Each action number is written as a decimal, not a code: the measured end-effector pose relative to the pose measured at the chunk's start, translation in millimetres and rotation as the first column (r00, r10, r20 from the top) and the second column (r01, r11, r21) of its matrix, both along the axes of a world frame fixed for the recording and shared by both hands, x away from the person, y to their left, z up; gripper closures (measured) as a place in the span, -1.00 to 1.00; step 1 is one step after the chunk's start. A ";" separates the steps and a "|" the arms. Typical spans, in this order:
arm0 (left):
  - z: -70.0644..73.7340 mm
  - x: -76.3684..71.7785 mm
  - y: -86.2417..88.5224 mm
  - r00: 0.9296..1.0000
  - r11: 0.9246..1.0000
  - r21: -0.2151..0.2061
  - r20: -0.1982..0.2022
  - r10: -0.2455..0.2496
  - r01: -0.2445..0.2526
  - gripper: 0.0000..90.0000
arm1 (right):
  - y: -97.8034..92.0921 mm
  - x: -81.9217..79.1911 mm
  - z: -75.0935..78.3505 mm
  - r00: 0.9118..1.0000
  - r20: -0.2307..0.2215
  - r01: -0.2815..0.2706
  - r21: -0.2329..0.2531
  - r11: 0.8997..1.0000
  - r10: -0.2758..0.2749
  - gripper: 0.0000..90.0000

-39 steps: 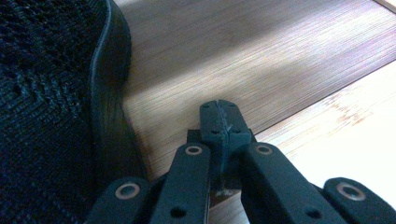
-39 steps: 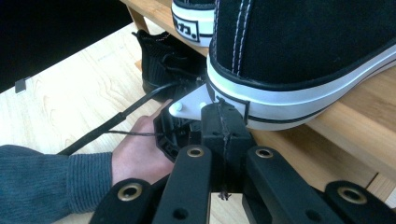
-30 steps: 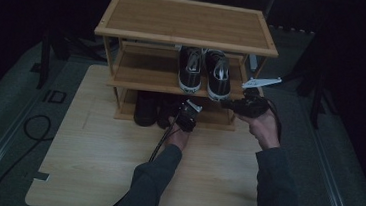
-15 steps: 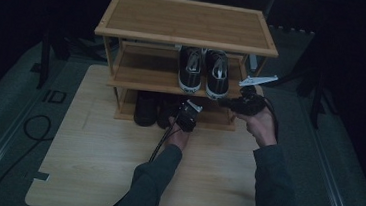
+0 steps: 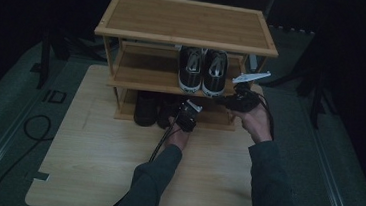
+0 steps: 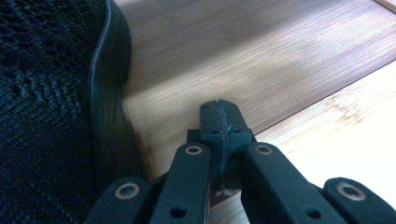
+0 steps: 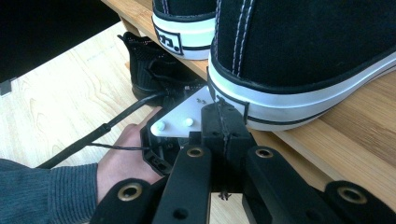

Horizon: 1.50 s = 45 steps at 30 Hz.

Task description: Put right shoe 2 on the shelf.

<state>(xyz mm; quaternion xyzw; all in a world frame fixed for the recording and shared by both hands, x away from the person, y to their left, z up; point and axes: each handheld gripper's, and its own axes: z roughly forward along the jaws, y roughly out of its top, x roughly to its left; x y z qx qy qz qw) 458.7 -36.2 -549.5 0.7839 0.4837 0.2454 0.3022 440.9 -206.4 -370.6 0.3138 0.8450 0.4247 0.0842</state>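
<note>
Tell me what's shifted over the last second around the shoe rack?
Almost nothing. The right gripper has edged slightly up and left toward the heel of the black-and-white sneakers on the middle shelf. The left gripper stays by the black shoes on the bottom shelf. Both grippers remain shut and empty; no shoe has moved.

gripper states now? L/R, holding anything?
Left gripper: shut, empty, low beside the black mesh shoe on the bottom shelf.
Right gripper: shut, empty, at the heel of the black-and-white sneaker.
</note>
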 end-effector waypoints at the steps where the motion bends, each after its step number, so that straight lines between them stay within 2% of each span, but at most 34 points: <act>1: 0.0 0.0 0.1 1.000 1.000 0.001 0.000 0.000 0.000 1.00 | 0.4 0.6 -0.2 1.000 0.000 -0.001 -0.002 1.000 0.001 1.00; 17: 0.1 -0.1 0.2 1.000 1.000 0.004 0.000 0.001 -0.001 1.00 | 4.7 5.4 -1.8 1.000 -0.009 0.005 -0.003 1.000 -0.005 1.00; 29: 0.1 0.0 0.6 1.000 1.000 0.003 0.000 -0.003 0.003 1.00 | 8.5 4.0 -1.3 1.000 0.005 0.012 -0.022 1.000 -0.012 1.00; 36: 0.0 -0.2 0.5 1.000 1.000 0.003 0.001 -0.002 0.002 1.00 | -6.9 -3.0 -2.1 0.999 0.016 0.036 0.007 0.999 -0.036 1.00; 37: 0.8 -0.3 1.4 1.000 1.000 0.016 -0.007 -0.008 0.009 1.00 | -9.2 -4.2 -2.6 0.999 0.018 0.038 0.007 0.999 -0.039 1.00; 40: -0.4 -0.2 -0.2 1.000 1.000 -0.005 0.004 0.001 -0.001 1.00 | -15.3 -8.0 -4.8 0.999 0.020 0.045 0.008 0.999 -0.045 0.98; 45: -0.4 -0.1 -0.2 1.000 1.000 -0.004 0.005 0.000 0.000 1.00 | -25.0 -15.5 -13.0 0.998 0.019 0.061 0.002 0.998 -0.061 0.95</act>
